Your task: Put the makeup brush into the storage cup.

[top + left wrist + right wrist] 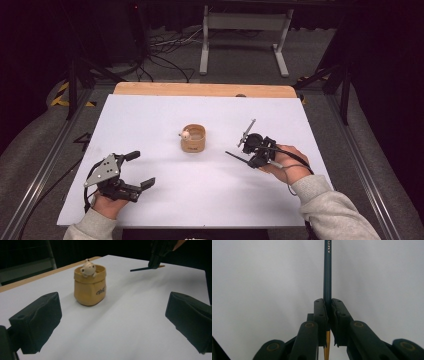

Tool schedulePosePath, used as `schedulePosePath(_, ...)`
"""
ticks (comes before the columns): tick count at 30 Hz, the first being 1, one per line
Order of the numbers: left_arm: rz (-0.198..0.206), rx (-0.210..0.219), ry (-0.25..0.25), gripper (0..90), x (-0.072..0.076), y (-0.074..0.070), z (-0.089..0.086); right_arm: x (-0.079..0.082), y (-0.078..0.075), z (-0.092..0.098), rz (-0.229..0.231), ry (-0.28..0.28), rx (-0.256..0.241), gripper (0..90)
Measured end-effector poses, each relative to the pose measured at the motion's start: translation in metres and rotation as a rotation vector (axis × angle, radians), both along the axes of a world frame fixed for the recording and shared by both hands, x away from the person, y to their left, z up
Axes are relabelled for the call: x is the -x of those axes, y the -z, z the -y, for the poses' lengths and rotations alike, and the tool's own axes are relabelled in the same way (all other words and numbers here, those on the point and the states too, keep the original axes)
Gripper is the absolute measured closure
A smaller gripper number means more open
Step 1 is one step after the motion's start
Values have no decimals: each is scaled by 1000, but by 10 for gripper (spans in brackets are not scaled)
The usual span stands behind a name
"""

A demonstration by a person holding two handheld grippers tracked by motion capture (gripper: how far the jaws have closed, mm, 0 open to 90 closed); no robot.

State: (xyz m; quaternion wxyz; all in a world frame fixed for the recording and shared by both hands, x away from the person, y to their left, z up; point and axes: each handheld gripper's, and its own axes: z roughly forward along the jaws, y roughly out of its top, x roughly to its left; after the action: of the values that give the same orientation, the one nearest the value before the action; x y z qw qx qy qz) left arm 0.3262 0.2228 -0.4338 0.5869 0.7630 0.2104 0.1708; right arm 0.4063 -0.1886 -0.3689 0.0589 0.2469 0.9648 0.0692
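One dark pencil [327,270] is the thing in hand: the right gripper [327,315] has its two jaws pressed together on it, the long dark shaft sticking out ahead and a yellow end showing behind the pads. From above, the right gripper [256,149] sits over the right part of the white table [165,200], with the pencil [235,156] poking out leftward, low over the surface. Near it, at the table's middle, stands a small tan pot [193,140] with a little cream figure [185,134] peeking over its rim. Well apart, at the near left corner, the left gripper [140,170] rests with its jaws spread wide and nothing between them.
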Motion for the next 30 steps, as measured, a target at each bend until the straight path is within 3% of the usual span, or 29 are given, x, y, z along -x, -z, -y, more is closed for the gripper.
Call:
schedulePosePath(4,-14,-16,31,37,0,0,7,7,-6,-10,1,-42,-4,834)
schedulePosePath(22,-28,11,89,24,-5,1,19,38,-20,-62,8,-243,-9,833)
schedulePosePath(28,-29,6,131,30,-7,3,26,46,-22,-75,4,-293,3,833)
schedulePosePath(30,-35,7,168,22,-10,4,29,49,-22,-80,2,-314,3,833)
